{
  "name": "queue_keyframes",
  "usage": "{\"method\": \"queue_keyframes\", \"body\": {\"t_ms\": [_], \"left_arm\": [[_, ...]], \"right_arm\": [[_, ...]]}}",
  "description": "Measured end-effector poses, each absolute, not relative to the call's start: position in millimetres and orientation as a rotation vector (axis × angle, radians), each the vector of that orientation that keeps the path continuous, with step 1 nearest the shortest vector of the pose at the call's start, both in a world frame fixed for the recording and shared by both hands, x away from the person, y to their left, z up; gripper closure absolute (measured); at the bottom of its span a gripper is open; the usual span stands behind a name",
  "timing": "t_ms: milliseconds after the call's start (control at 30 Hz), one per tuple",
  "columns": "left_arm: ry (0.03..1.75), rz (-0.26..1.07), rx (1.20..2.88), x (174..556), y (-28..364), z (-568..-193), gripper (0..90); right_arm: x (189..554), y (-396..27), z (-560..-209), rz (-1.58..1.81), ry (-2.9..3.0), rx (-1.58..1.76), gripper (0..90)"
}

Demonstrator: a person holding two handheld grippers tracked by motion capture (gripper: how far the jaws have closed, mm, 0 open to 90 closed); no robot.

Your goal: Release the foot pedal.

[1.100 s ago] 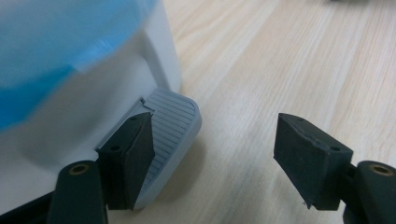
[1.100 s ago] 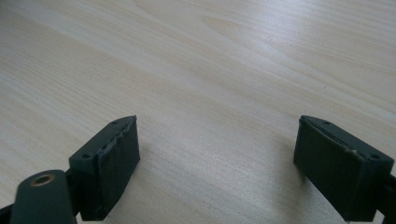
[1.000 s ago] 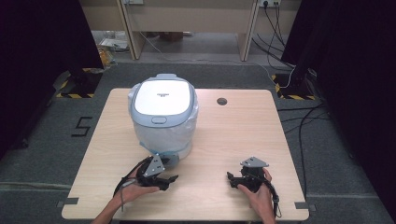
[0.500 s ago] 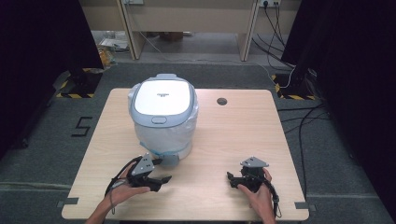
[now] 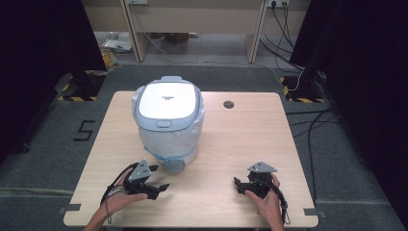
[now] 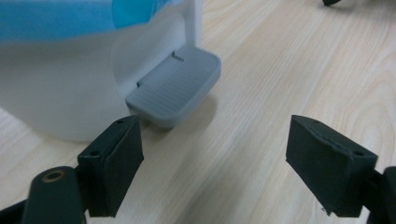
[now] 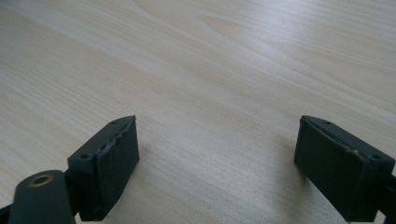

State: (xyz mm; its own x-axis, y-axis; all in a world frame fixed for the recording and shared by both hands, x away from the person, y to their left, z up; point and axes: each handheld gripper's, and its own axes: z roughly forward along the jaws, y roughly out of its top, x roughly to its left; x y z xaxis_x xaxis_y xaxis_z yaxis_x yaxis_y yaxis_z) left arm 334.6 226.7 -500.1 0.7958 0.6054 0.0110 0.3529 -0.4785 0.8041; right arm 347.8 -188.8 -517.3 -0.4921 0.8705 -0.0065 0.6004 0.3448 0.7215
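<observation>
A white pedal bin (image 5: 168, 130) with a grey-blue lid (image 5: 167, 105) and a blue-edged liner stands on the wooden table (image 5: 240, 139), left of centre. Its grey foot pedal (image 5: 173, 163) (image 6: 175, 86) juts toward me at the base. My left gripper (image 5: 159, 177) (image 6: 215, 158) rests on the table just left of and before the pedal. Its jaws have just been opening and now stand wide apart with nothing between them. My right gripper (image 5: 237, 186) (image 7: 217, 163) lies near the front right of the table, open over bare wood.
A round cable hole (image 5: 228, 104) sits at the table's back, right of the bin. Grey floor surrounds the table, with a painted "5" (image 5: 86, 130) at the left. Desk legs and cables (image 5: 293, 53) lie beyond the far edge.
My left gripper has drawn back from the pedal, leftward and toward the front edge, and its jaws have spread wide. The right gripper and the bin have not moved.
</observation>
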Motion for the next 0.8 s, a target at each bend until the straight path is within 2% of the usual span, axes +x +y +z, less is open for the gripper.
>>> {"method": "queue_keyframes", "body": {"t_ms": [533,800], "left_arm": [[0.81,0.364,2.124,330.5,260.5,-513.0,17.6],[0.833,0.403,2.138,321.5,271.8,-513.6,17.6]], "right_arm": [[347.8,-188.7,-517.3,0.943,2.224,1.293,14.0],[348.0,-188.7,-517.4,0.942,2.225,1.292,13.7]]}}
